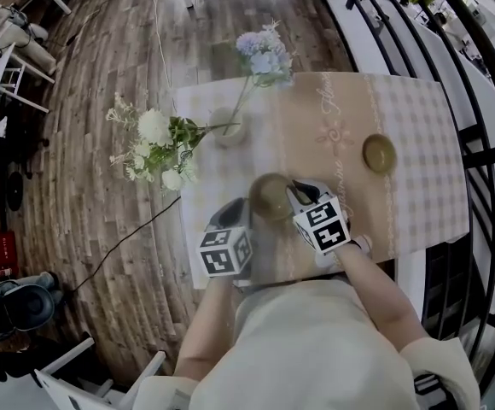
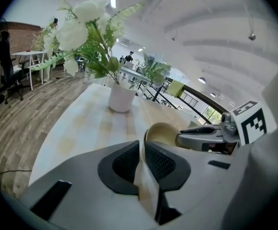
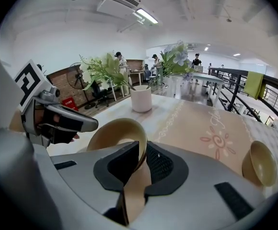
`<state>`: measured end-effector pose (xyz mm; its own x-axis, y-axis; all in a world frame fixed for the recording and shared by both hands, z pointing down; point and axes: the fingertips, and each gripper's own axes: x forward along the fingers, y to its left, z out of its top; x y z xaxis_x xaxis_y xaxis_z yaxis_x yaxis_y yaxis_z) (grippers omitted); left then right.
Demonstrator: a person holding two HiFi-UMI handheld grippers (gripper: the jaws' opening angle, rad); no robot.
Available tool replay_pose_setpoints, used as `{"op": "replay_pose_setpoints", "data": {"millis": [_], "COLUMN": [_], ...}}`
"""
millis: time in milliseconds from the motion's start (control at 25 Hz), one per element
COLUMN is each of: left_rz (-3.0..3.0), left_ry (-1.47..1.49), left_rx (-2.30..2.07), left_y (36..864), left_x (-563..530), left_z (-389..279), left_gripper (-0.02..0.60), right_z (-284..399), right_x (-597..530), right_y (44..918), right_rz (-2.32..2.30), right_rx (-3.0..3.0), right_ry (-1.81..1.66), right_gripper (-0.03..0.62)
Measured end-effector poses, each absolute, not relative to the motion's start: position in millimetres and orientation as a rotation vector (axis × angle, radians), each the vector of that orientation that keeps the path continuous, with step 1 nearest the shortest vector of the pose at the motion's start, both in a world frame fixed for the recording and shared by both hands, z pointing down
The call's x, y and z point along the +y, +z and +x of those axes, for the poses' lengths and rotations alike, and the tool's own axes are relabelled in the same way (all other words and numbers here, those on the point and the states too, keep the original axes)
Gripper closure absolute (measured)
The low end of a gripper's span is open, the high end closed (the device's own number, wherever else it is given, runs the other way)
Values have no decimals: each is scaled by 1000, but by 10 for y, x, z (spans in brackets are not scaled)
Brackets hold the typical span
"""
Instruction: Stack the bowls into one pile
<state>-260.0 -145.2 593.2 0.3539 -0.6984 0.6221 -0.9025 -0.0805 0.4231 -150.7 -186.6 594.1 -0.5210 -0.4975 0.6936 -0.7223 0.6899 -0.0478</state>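
Slip risk: left gripper [image 2: 143,162] and right gripper [image 3: 141,164] each clamp thin rim of tan bowl [image 1: 270,196], jaws nearly together; uneven pull could twist it loose before reaching second bowl [image 1: 379,153].

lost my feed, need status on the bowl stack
Grippers: left gripper and right gripper both shut on rim of near bowl. Not stacked yet: second bowl alone at right. Nothing between them; flower vase off to far side.

Near bowl [image 1: 271,196], far bowl [image 1: 379,153] olive-tan; tablecloth [image 1: 418,126] pale check, probably beige-white; vase [image 1: 229,129], flowers [image 1: 155,128] white.
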Motion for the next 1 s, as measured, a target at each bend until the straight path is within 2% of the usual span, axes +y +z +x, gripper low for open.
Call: {"op": "replay_pose_setpoints", "data": {"millis": [80,160,200,520,640,800,1000], "left_rz": [1844,1850,1852,1862,1863,1862,1864], "left_ry": [327,328,327,324,341,367,375], "left_rx": [-1396,-1389,-1387,-1357,-1331,-1309,-1278], "left_y": [5936,5937,5937,5947,5986,6062,6141], "left_x": [-1463,-1475,-1479,-1514,-1513,-1516,-1535], "left_z": [-2587,-2571,-2563,-2497,-2467,-2418,-2352], "left_gripper": [546,546,546,543,465,439,440], "right_z": [-1496,-1483,-1478,-1487,-1496,-1486,-1521], "right_x": [-1863,-1845,-1833,-1840,-1844,-1839,-1801], "right_y": [5968,5998,6012,6056,6075,6101,6148], "right_rz": [937,935,932,935,939,945,927], "right_rx": [-2217,-2198,-2191,-2184,-2178,-2157,-2145], "right_ry": [437,446,452,455,459,473,488], "right_gripper": [541,488,485,484,484,484,484]}}
